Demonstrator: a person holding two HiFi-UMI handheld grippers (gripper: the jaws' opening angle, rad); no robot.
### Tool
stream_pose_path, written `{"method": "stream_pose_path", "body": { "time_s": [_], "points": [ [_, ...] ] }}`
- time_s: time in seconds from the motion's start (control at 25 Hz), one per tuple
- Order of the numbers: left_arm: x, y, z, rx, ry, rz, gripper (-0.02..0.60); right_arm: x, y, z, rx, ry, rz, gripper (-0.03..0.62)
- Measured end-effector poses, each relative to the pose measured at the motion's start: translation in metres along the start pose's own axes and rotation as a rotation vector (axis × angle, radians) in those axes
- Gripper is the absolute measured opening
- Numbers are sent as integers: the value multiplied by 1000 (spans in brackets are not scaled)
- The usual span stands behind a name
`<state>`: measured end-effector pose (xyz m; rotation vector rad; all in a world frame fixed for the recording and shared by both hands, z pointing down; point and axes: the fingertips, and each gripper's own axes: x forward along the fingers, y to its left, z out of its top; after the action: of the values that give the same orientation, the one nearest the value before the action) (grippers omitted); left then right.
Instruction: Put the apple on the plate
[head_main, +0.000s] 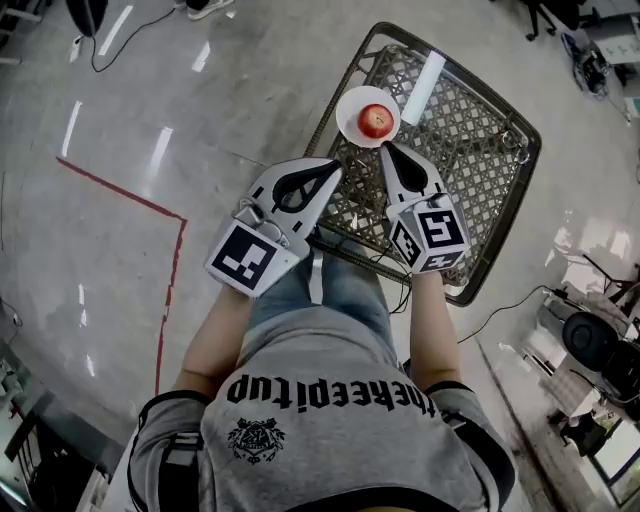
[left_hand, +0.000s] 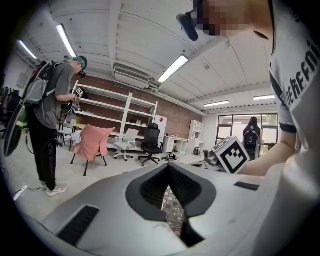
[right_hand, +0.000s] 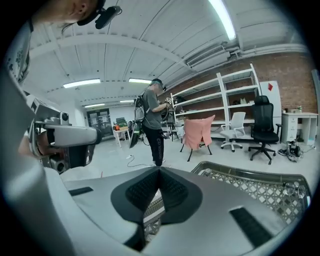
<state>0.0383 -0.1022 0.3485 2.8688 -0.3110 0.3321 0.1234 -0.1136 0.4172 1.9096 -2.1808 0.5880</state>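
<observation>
Head view: apple (head_main: 376, 120) sits on plate (head_main: 347, 112), upper centre of frame, at the near-left corner of the lattice table (head_main: 470, 130). White tube (head_main: 423, 88) lies just right of the plate. Left gripper (head_main: 332, 168) and right gripper (head_main: 385, 150) are both just below the plate, tips clear of it.

Left gripper view: jaws clenched tip to tip, nothing between them, only lattice visible through the gap behind. No apple or plate here. Shows the right gripper's marker cube (left_hand: 231, 154) at right and a standing person (left_hand: 50, 120) at left.

Right gripper view: jaws likewise clenched and empty. Table rim at lower right, same person mid-frame. Apple not visible.
</observation>
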Motion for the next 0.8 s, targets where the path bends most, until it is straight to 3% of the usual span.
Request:
{"method": "stream_pose_path", "body": {
  "time_s": [0.32, 0.48, 0.8],
  "points": [
    [0, -14, 9, 41, -5, -90, 12, -30, 15, 17, -1, -61, -45, 0],
    [1, -19, 15, 109, -57, -142, 12, -43, 20, 22, 9, -95, -75, 0],
    [-5, -35, 25, 142, -74, -205, 12, -73, 39, 39, -4, -157, -120, 0]
  ]
}}
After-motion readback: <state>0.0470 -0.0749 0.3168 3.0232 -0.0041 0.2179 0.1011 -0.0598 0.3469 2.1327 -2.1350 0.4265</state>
